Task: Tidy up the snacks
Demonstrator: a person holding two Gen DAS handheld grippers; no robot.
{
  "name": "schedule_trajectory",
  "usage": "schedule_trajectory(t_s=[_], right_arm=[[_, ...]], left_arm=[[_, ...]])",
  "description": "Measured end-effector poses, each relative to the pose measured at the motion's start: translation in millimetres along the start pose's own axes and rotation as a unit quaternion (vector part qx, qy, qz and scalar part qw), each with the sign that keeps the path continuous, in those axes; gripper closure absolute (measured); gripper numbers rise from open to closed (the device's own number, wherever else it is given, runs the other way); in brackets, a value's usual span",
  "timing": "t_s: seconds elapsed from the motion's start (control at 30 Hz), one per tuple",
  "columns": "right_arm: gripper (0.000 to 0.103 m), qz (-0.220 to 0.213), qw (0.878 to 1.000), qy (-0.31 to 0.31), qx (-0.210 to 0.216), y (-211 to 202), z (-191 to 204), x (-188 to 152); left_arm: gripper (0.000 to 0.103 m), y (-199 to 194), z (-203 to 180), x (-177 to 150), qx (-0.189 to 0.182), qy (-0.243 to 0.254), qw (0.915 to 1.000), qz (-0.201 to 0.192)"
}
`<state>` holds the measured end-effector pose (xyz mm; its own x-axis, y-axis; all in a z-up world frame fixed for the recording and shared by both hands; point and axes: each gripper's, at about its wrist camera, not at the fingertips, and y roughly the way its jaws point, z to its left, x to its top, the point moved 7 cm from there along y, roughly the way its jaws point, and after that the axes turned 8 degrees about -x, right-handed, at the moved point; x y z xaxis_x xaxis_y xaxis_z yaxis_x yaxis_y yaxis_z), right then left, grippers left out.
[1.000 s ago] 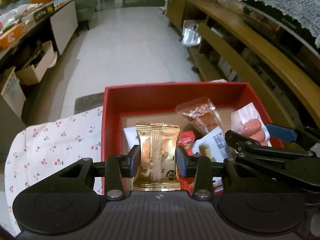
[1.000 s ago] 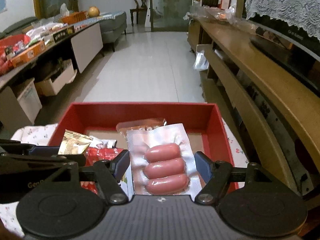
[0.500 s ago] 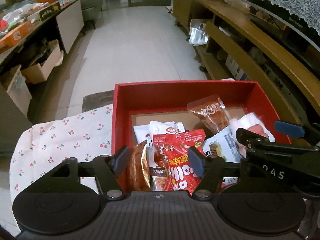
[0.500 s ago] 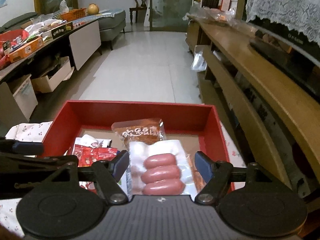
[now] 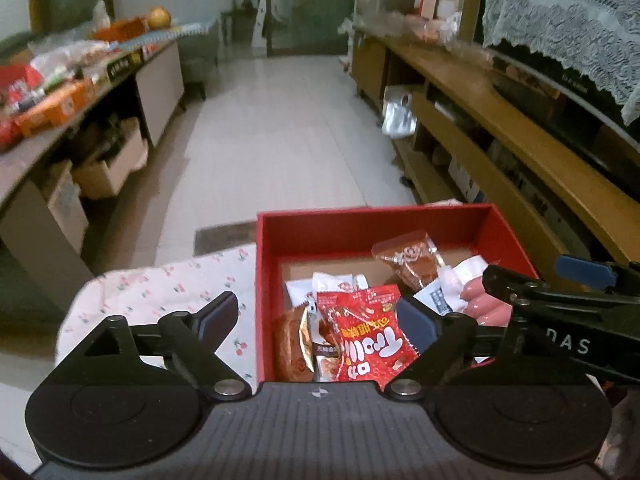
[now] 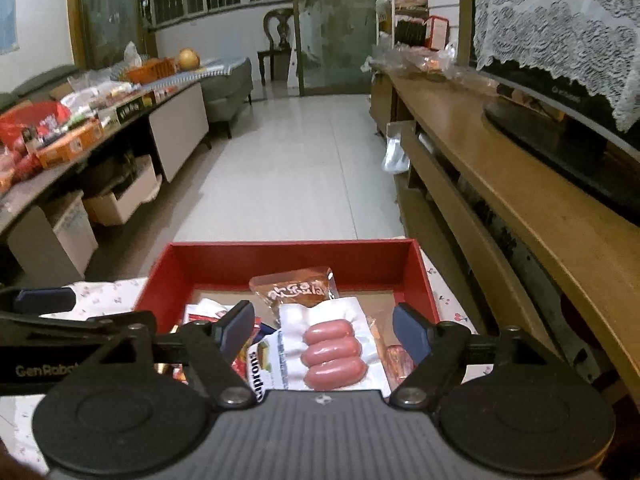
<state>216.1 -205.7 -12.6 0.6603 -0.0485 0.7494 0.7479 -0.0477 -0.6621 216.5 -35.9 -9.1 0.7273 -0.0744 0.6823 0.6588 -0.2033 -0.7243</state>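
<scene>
A red box (image 5: 372, 216) stands on a cherry-print cloth and holds several snack packets. My left gripper (image 5: 320, 316) hovers over its near left wall, jaws opening, with nothing pressed between the pads. Below it lie a gold-brown packet (image 5: 294, 344) and a red packet (image 5: 368, 340). My right gripper (image 6: 324, 322) hangs over the right half of the red box (image 6: 288, 246), jaws opening. A sausage pack (image 6: 332, 348) lies in the box below its fingers, apart from both pads. A brown packet (image 6: 296, 290) rests farther back.
The cherry-print cloth (image 5: 160, 292) covers the table left of the box. A wooden shelf unit (image 5: 520, 140) runs along the right, with a lace-covered screen (image 6: 560, 112) on top. A cluttered counter (image 5: 60, 112) lines the left. Tiled floor lies beyond.
The left gripper let go of the gold packet, which now lies in the box, and its jaws spread wide. Both grippers rose and drew back. The right jaws widened slightly.
</scene>
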Motion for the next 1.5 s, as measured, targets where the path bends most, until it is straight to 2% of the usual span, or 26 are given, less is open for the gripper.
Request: schedule_trajectory(t_s=[0.13, 0.33, 0.6, 0.73, 0.93, 1.17, 1.5], right_arm=[[0.019, -0.017, 1.000, 0.018, 0.010, -27, -7, -2], [0.018, -0.025, 0.999, 0.027, 0.019, -62, -12, -22], [0.018, -0.026, 0.999, 0.023, 0.024, -100, -15, -60], [0.017, -0.024, 0.999, 0.022, 0.019, -109, -14, -72], [0.017, 0.013, 1.000, 0.012, 0.004, -95, -12, -88], [0.017, 0.027, 1.000, 0.001, 0.006, -91, -9, -96], [0.017, 0.046, 0.999, 0.004, 0.012, -89, -9, -102]], left_arm=[[0.000, -24, -2, -1, 0.001, 0.004, 0.9996, -0.029], [0.000, -54, -7, -17, 0.002, 0.008, 0.9989, -0.046], [0.000, -100, -10, -55, 0.013, 0.026, 0.9968, -0.074], [0.000, -98, -10, -69, 0.024, 0.030, 0.9942, -0.100], [0.000, -79, -7, -78, -0.006, 0.000, 0.9985, -0.054], [0.000, -66, -9, -93, -0.008, -0.005, 0.9998, -0.018], [0.000, -60, -10, -103, -0.008, -0.011, 0.9999, 0.001]])
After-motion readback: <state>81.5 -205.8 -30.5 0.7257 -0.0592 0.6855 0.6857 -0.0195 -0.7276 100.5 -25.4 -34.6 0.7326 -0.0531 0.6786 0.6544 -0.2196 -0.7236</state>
